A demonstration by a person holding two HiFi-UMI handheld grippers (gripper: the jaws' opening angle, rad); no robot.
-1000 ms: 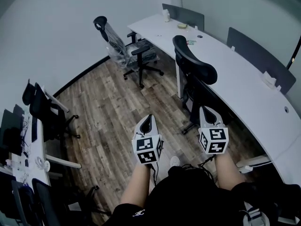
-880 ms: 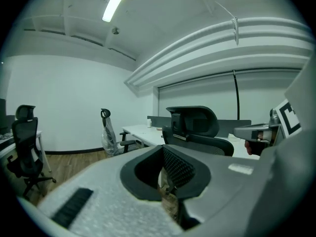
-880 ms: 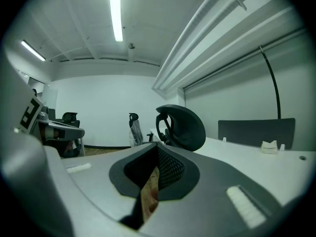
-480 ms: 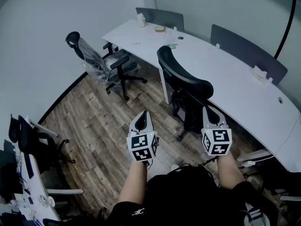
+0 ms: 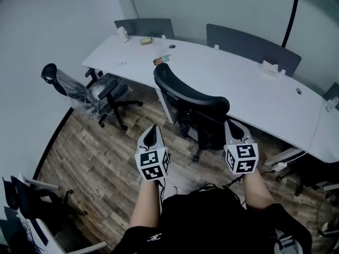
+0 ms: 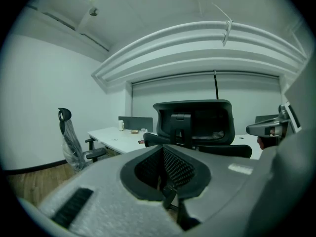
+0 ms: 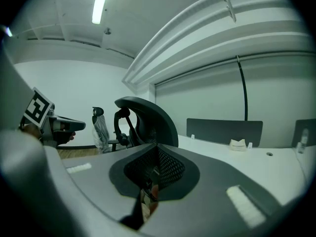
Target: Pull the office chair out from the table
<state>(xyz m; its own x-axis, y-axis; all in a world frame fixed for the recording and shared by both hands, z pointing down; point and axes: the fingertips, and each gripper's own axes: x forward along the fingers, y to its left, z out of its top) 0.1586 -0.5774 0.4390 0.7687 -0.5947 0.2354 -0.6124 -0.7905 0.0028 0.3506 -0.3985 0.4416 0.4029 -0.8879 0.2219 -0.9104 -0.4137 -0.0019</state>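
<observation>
A black office chair (image 5: pixel 192 97) with a curved headrest stands pushed in at the long white table (image 5: pixel 249 91). Its back faces me in the head view. My left gripper (image 5: pixel 153 131) is shut and empty, a short way in front of the chair's left side. My right gripper (image 5: pixel 232 126) is also shut and empty, close by the chair's right side. Neither touches the chair. The left gripper view shows the chair back (image 6: pixel 195 123) straight ahead beyond the left gripper (image 6: pixel 164 154). In the right gripper view the chair (image 7: pixel 147 116) rises just left of the right gripper (image 7: pixel 157 149).
A second chair wrapped in clear plastic (image 5: pixel 79 91) stands at the left by the table end. Grey partition panels (image 5: pixel 250 44) line the table's far edge. A bottle (image 5: pixel 123 34), small items (image 5: pixel 162 60) and a white box (image 5: pixel 270 67) lie on top. More chairs (image 5: pixel 29 197) stand lower left.
The head view has swung so that the black chair is now straight ahead. Both grippers have come nearer to it, the left one farther. Both stayed shut.
</observation>
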